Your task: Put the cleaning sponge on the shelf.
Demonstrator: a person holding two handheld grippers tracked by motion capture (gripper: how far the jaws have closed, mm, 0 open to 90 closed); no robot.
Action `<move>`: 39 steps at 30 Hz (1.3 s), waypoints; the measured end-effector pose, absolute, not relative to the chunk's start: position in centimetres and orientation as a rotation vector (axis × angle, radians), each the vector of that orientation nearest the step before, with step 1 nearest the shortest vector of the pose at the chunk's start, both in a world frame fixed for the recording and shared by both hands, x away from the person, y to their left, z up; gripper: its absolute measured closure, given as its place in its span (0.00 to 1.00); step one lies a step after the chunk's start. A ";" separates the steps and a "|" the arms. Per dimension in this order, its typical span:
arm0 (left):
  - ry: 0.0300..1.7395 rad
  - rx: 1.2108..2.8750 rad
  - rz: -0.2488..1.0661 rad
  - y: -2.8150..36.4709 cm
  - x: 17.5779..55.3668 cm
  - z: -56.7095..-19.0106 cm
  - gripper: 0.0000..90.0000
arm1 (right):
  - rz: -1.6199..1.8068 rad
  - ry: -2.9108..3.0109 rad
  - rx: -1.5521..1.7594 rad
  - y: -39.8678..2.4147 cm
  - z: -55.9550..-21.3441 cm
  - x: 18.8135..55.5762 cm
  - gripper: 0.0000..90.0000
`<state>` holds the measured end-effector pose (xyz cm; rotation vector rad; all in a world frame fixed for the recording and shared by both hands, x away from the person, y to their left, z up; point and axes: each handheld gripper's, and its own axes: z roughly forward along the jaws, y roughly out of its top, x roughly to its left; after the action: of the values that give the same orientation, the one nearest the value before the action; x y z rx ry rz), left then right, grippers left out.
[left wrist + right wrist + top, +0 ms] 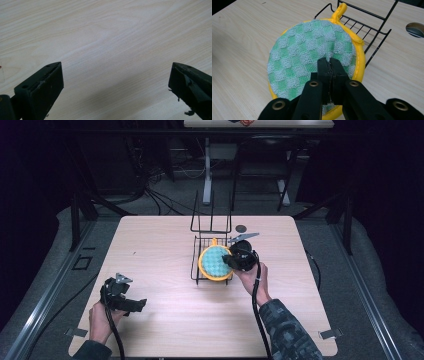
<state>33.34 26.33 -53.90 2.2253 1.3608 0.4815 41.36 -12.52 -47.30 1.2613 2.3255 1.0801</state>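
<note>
A round pot holder (214,262) with a green checked face, a yellow rim and a yellow loop lies over the black wire rack (196,268) at mid-table. In the right gripper view the pot holder (312,57) covers most of the rack (374,32). My right gripper (329,61) is shut on a fold of its cloth near its edge; in the high view the right gripper (231,261) sits at the pot holder's right side. My left gripper (139,306) hovers low over bare wood at the front left, and the left gripper (116,82) stands open with nothing between its jaws.
The rack's tall wire back (211,215) rises on the far side. A round cable hole (241,228) sits in the tabletop behind the rack. Bare wood (150,250) spreads to the left of the rack and along the front edge.
</note>
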 end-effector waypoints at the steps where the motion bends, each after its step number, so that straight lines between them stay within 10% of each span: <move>1: 1.364 2.221 0.481 26.3 33.3 -53.9 0.00 | 1.082 2.322 1.253 -12.4 -47.4 41.4 0.98; 39: 1.363 2.225 0.481 26.3 33.5 -53.9 0.00 | 1.068 2.263 1.358 -11.8 -48.9 42.8 0.98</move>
<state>33.46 26.30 -53.90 2.2254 1.3630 0.4808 42.83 -11.82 -48.88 1.3576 2.2632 1.0680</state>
